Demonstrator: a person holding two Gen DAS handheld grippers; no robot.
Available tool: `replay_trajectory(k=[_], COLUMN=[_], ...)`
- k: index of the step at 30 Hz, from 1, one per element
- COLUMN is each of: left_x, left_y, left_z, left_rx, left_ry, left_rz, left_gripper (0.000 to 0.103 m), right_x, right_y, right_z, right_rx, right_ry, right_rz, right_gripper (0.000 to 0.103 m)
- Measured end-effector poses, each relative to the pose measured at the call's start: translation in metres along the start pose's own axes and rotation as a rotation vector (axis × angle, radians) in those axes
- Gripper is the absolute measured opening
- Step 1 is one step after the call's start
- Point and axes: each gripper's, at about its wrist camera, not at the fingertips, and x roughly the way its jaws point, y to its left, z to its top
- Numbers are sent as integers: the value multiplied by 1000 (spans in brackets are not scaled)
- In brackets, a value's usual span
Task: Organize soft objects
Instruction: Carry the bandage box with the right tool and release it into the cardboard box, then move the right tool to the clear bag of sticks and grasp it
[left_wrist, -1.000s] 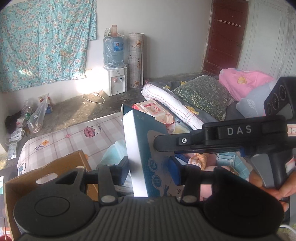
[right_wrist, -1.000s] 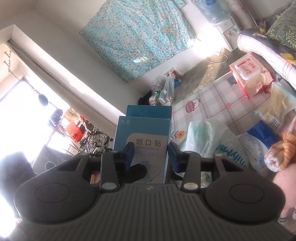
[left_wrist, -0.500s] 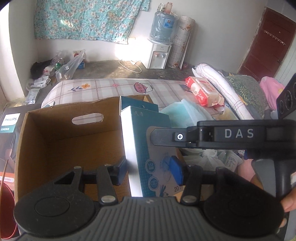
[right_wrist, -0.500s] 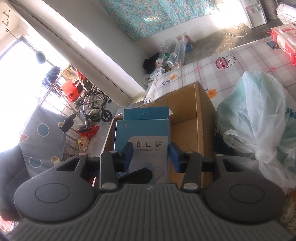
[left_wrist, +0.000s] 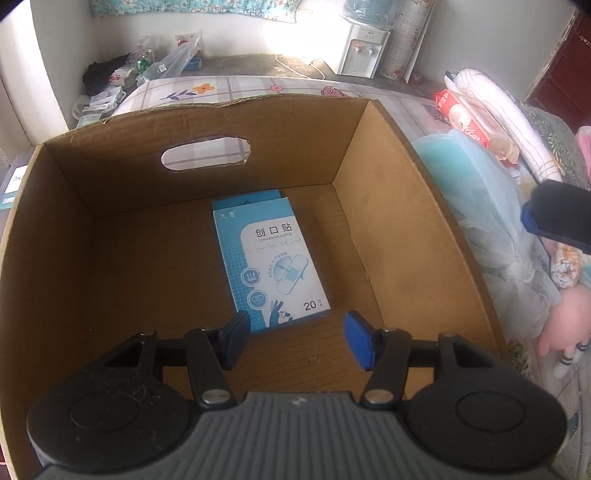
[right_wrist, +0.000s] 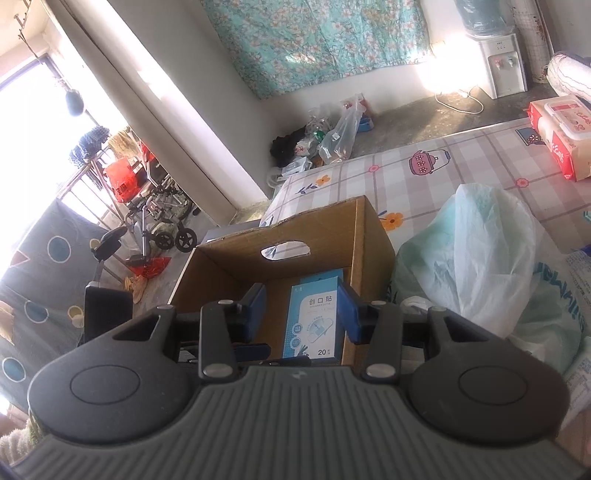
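Note:
A blue and white bandage box (left_wrist: 271, 260) lies flat on the floor of an open cardboard box (left_wrist: 373, 192). My left gripper (left_wrist: 297, 341) is open and empty just above the near end of the bandage box, inside the carton. My right gripper (right_wrist: 302, 314) is open and empty above the carton (right_wrist: 369, 236), with the bandage box (right_wrist: 314, 321) seen between its fingers below. A fingertip of the right gripper (left_wrist: 557, 218) shows at the right edge of the left wrist view.
A pale plastic bag of soft goods (right_wrist: 476, 258) lies right of the carton on a checked mat (right_wrist: 424, 177). A red wet-wipe pack (right_wrist: 561, 136), rolled bedding (left_wrist: 491, 107) and a pink plush toy (left_wrist: 561, 321) lie further right. A wheelchair (right_wrist: 155, 218) stands far left.
Both grippers held the bandage box upright and carried it over the carton. Now both have opened, and the bandage box lies flat on the carton floor.

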Motion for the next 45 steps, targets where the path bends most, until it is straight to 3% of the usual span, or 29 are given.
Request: replay_trajectory(k=[4, 7, 8, 18, 28, 33, 37, 41, 45], left_x=[19, 39, 45, 54, 54, 47, 27, -3, -43], left_y=[8, 13, 13, 3, -27, -33, -23, -17, -15], left_z=[12, 19, 21, 34, 38, 37, 34, 28, 20], left_rx=[-63, -105, -109, -95, -5, -5, -42, -75, -76], left_ry=[58, 110, 125, 108, 67, 38, -9, -67, -167], left_rz=[37, 44, 47, 23, 1, 46, 41, 42, -7], left_gripper=[50, 49, 53, 54, 46, 56, 79, 86, 89], right_x=[-14, -18, -19, -3, 2, -8, -22, -35, -53], right_y=[-9, -17, -19, -46, -67, -71, -74, -77, -82], right_z=[-11, -19, -21, -15, -19, -20, -23, -28, -32], right_rx=[14, 39, 45, 107, 150, 146, 139, 131, 121], right_ry=[3, 7, 7, 25, 39, 27, 10, -2, -22], right_rz=[33, 62, 66, 71, 63, 45, 30, 22, 12], right_gripper=[43, 43, 43, 44, 45, 47, 49, 53, 57])
